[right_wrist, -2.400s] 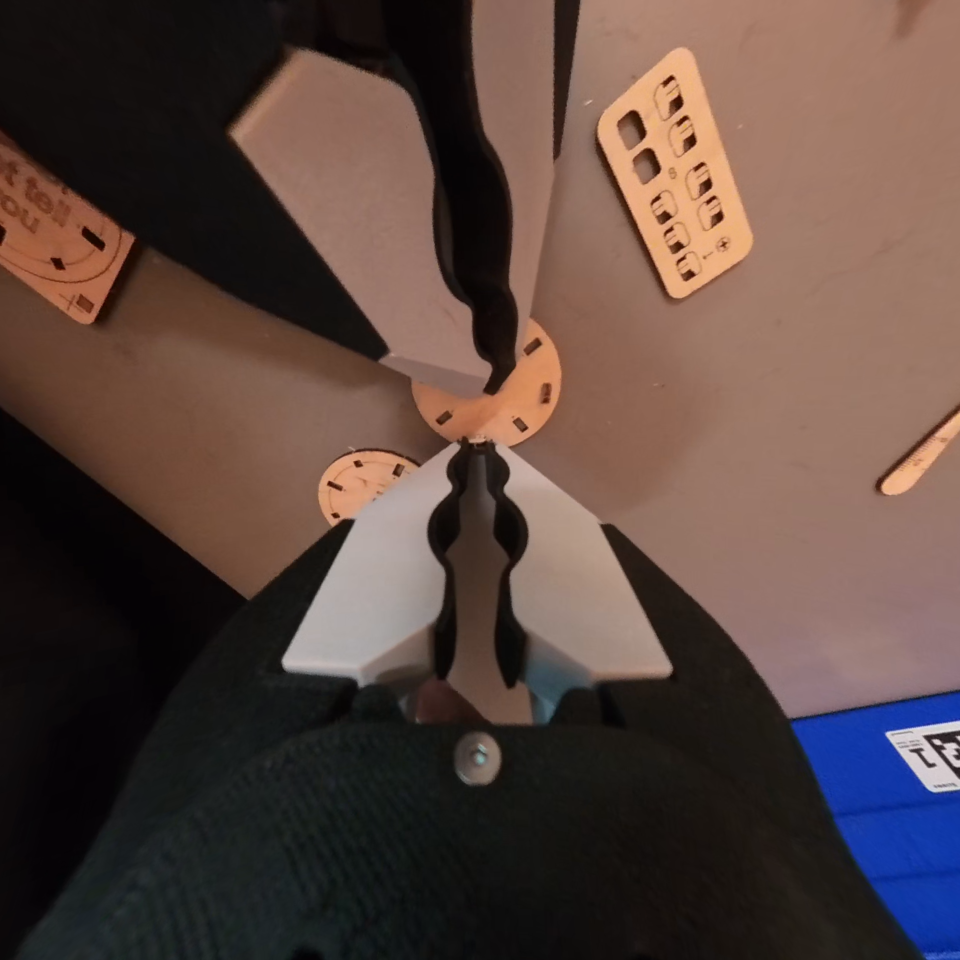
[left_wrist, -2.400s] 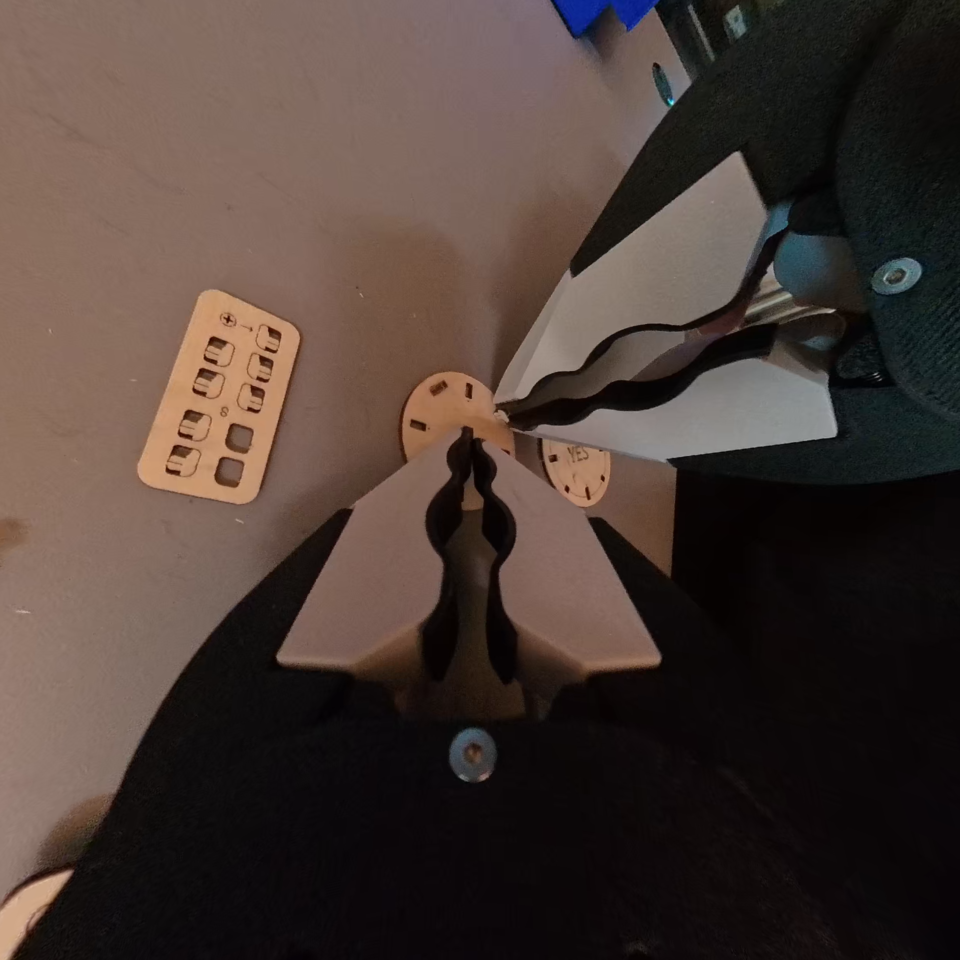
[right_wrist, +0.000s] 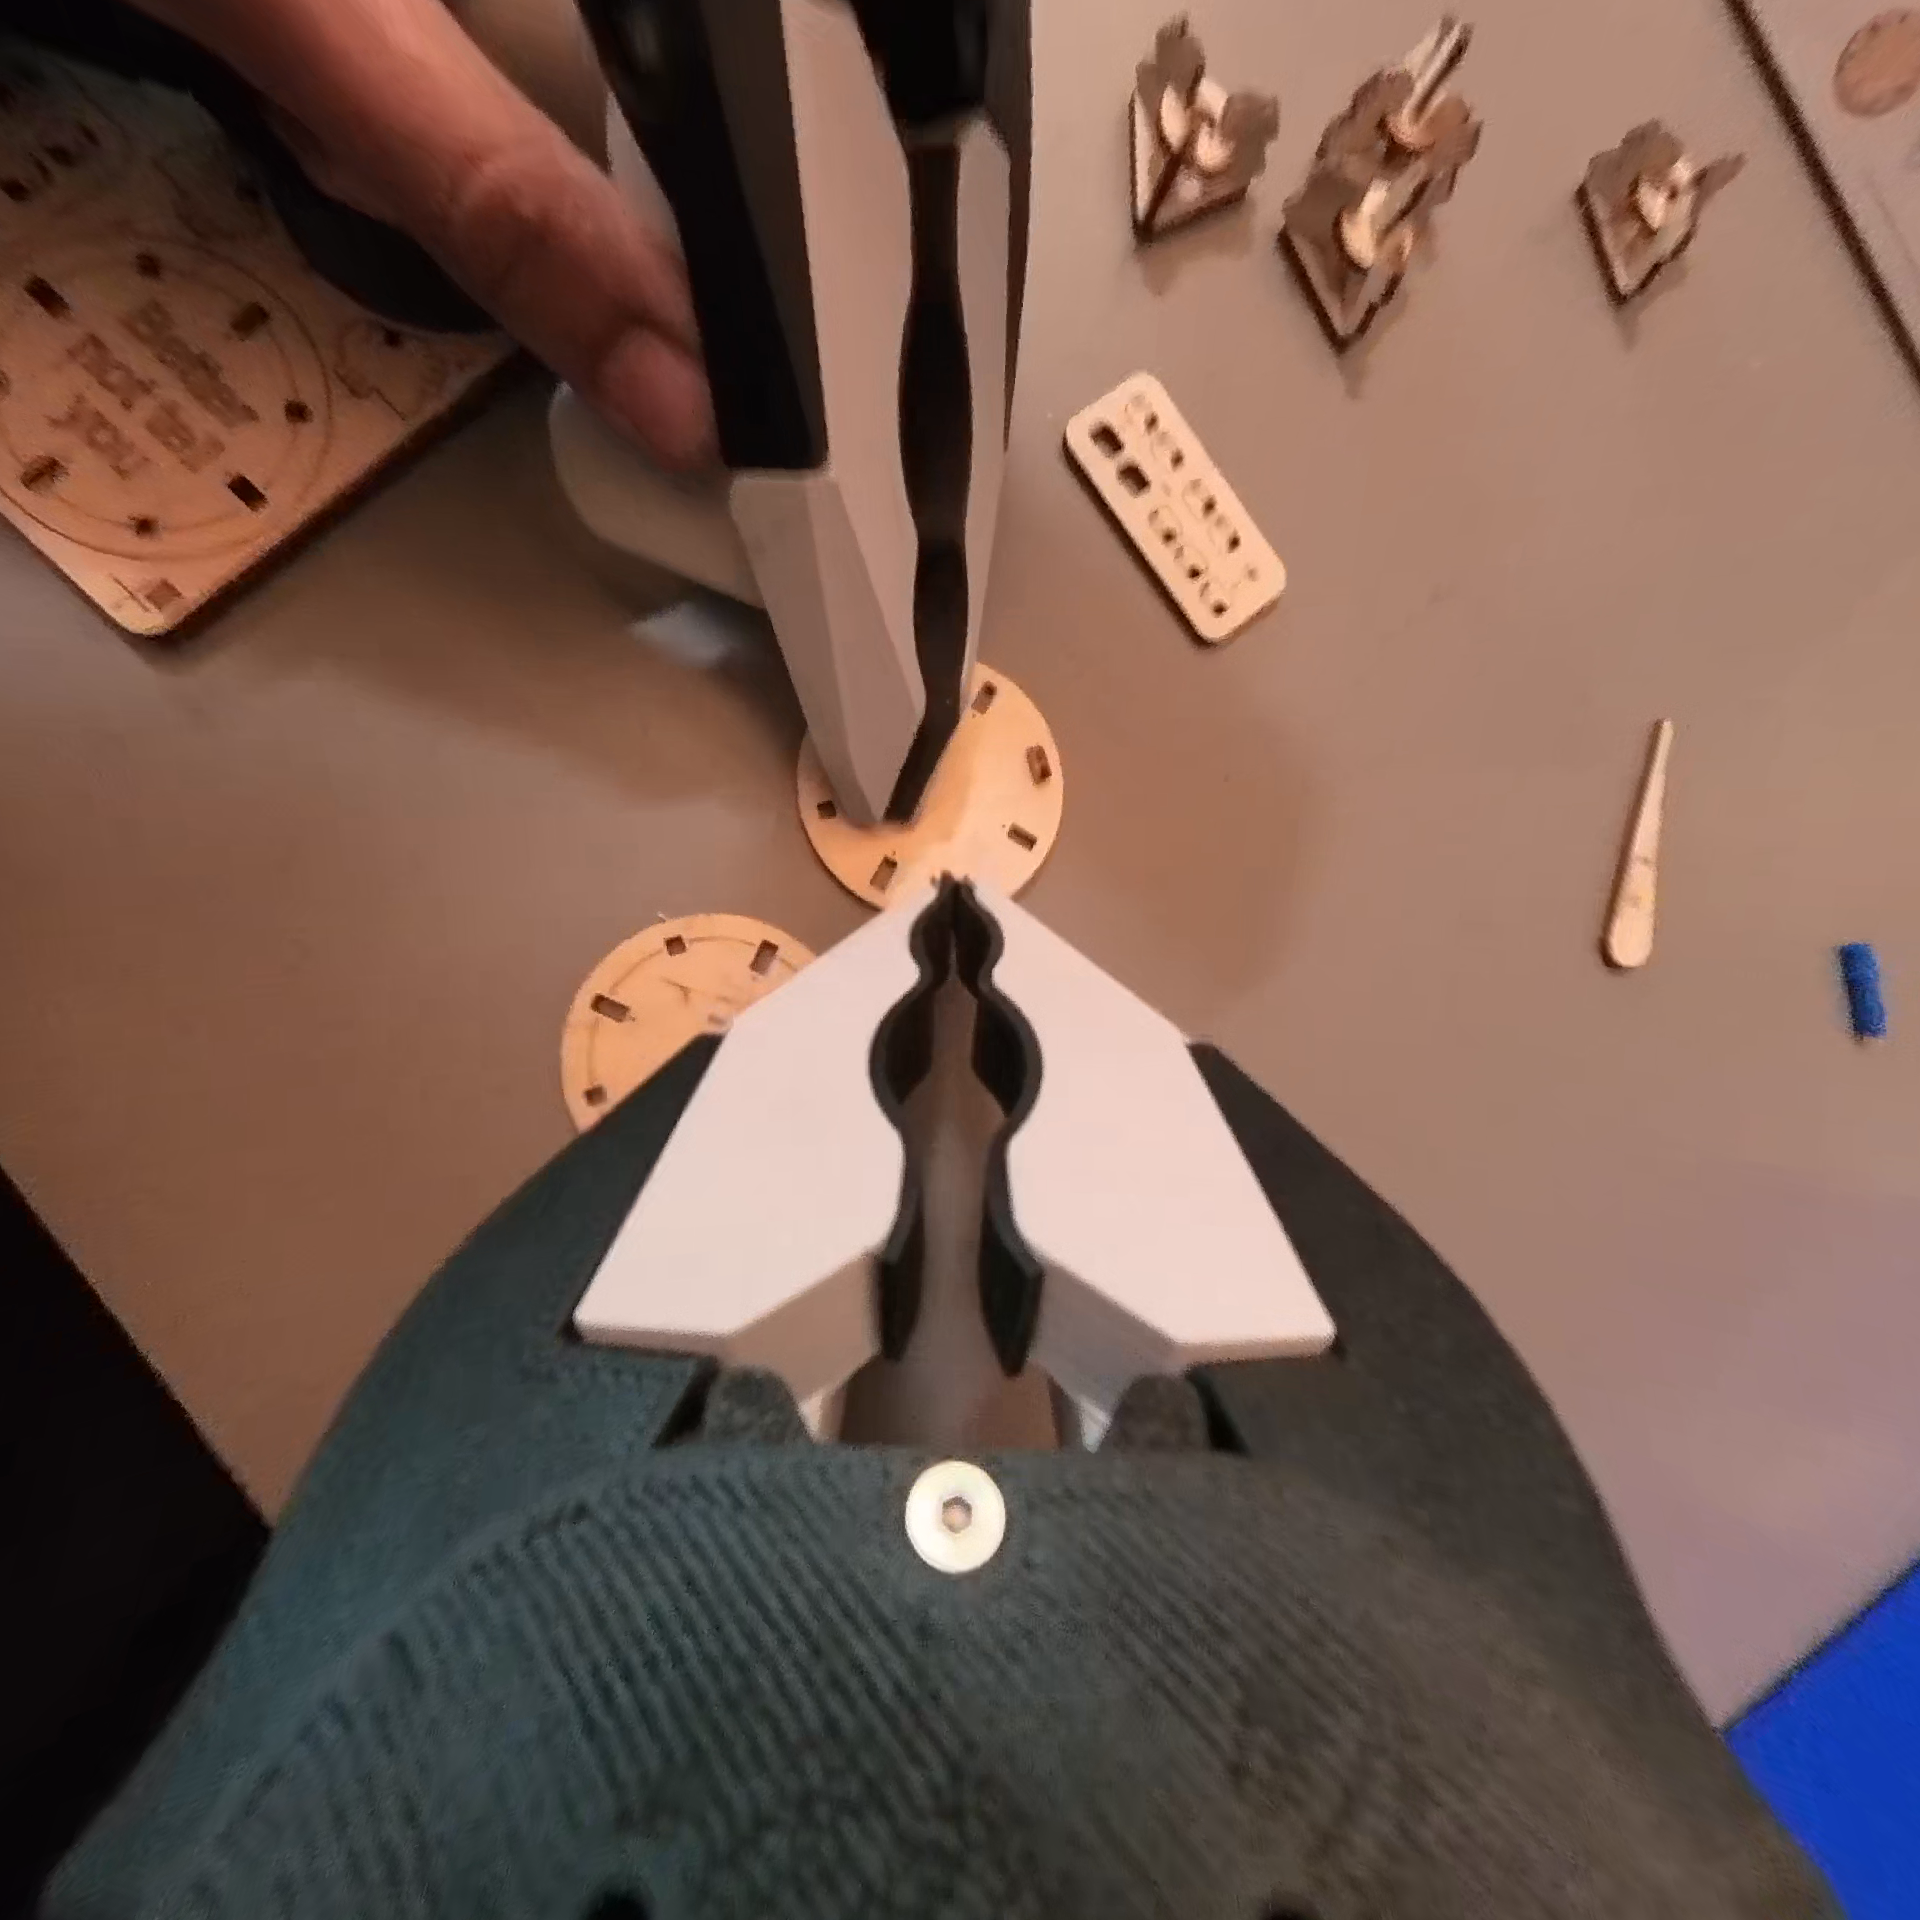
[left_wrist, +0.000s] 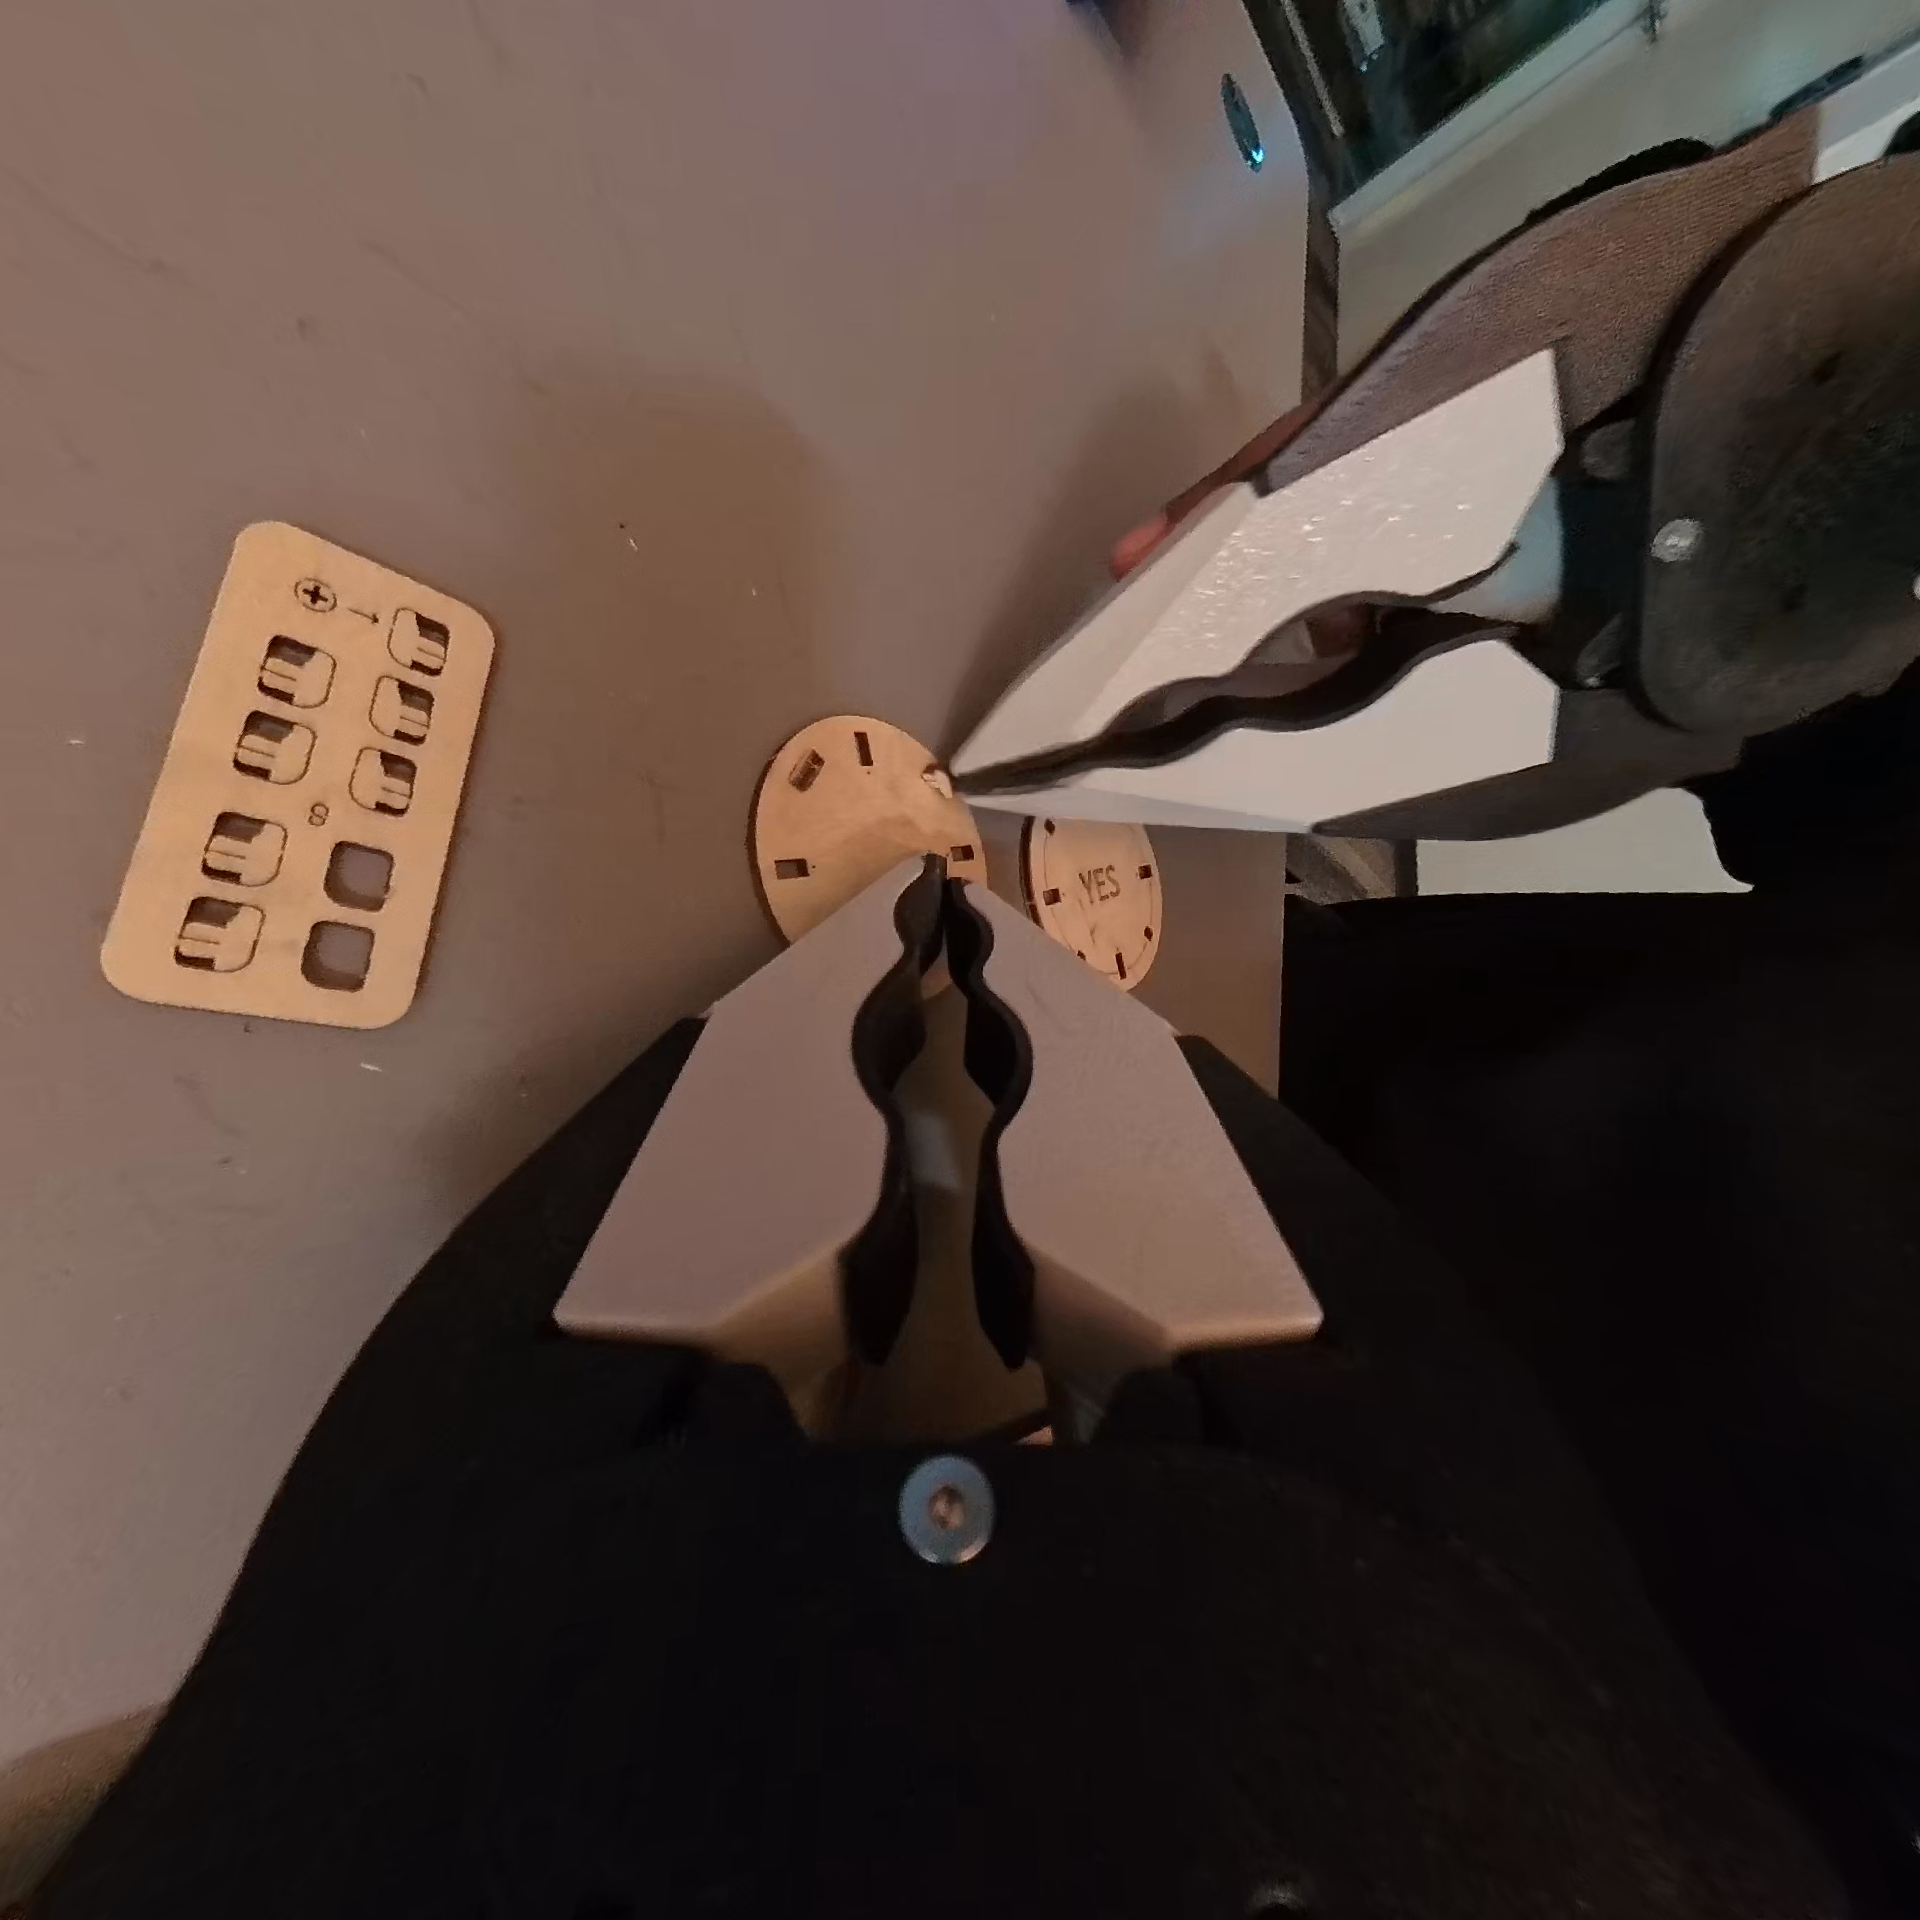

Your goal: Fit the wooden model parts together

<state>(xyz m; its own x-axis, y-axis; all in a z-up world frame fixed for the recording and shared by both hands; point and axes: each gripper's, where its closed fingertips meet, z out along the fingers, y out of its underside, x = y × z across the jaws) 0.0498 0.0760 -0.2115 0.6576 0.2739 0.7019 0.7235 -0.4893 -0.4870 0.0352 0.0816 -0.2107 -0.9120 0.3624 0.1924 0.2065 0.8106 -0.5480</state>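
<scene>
A round wooden disc [left_wrist: 852, 821] with small slots lies on the grey table [left_wrist: 520, 364]. My left gripper [left_wrist: 940, 864] is shut and its tips rest on the disc. In the right wrist view it comes down from above [right_wrist: 899, 805] onto the disc [right_wrist: 997, 790]. My right gripper [right_wrist: 954, 885] is shut with its tips at the disc's near rim. In the left wrist view it reaches in from the right [left_wrist: 951, 781]. A tiny pale bit sits at its tips there. I cannot tell whether it is gripped.
A second slotted disc [right_wrist: 665, 997] lies beside the first, near the table edge. A wooden card with cut-outs [right_wrist: 1174, 504], a wooden stick [right_wrist: 1642, 842], a small blue piece [right_wrist: 1860, 987], a square wooden board [right_wrist: 156, 416] and three small wooden assemblies [right_wrist: 1371, 197] lie around. A hand [right_wrist: 468, 177] holds the left gripper. Only a small space, under 4 cm, lies between the two pairs of fingers. My right tips are roughly 15 cm from the wooden stick [right_wrist: 1642, 842].
Both grippers stay shut at the same disc. The right gripper has drawn back and up, so more of the table shows. The left gripper now stands steeper on the disc.
</scene>
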